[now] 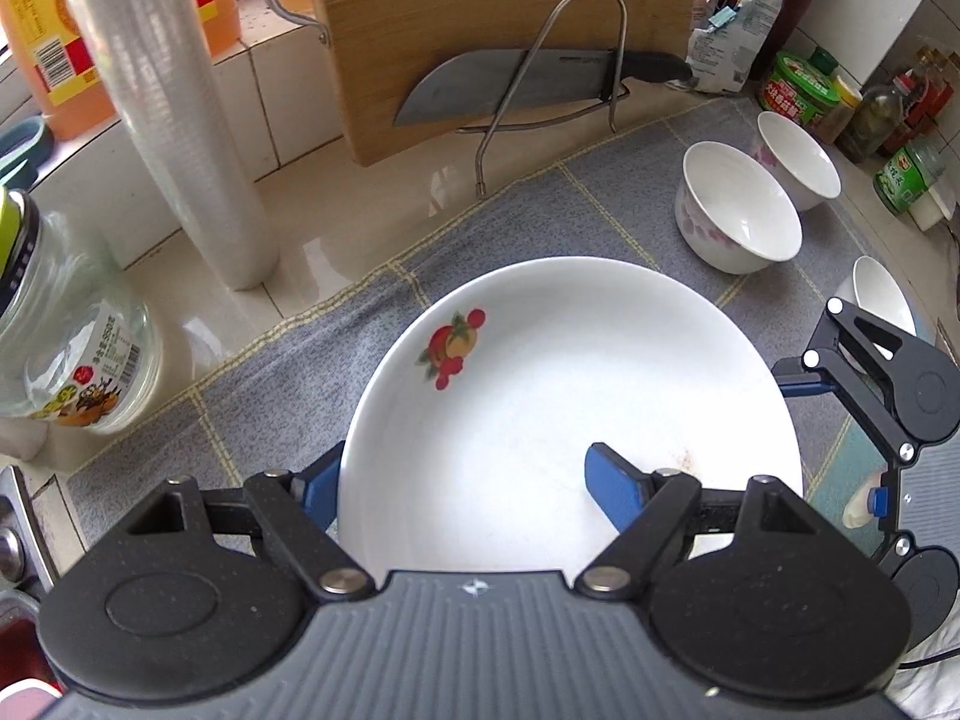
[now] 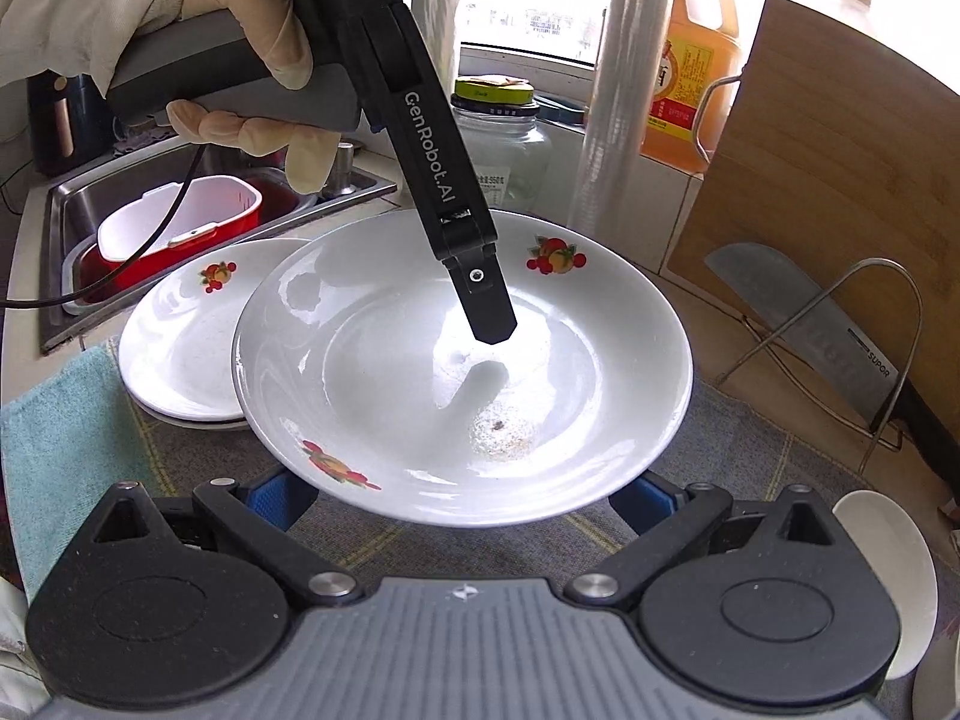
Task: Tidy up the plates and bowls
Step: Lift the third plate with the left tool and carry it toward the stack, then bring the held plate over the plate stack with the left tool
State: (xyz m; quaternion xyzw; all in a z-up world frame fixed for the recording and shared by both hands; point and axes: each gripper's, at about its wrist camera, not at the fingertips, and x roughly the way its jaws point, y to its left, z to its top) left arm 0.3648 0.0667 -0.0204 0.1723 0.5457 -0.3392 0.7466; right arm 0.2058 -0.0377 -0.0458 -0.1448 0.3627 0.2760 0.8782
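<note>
Kitchen desk [image 1: 336,252] under a grey checked cloth [image 1: 288,420] carries it all. Left claw [image 1: 474,495] grips the near rim of the fruit-printed plate [image 1: 570,396], one blue finger inside, one beneath. Right claw [image 2: 462,501] is spread wide under that plate's edge, gripping nothing. Only the right wrist view shows a second plate [image 2: 180,336] left of the first. Only the left wrist view shows two bowls [image 1: 738,210] beyond the plate's right edge, near the knife [image 1: 510,84].
</note>
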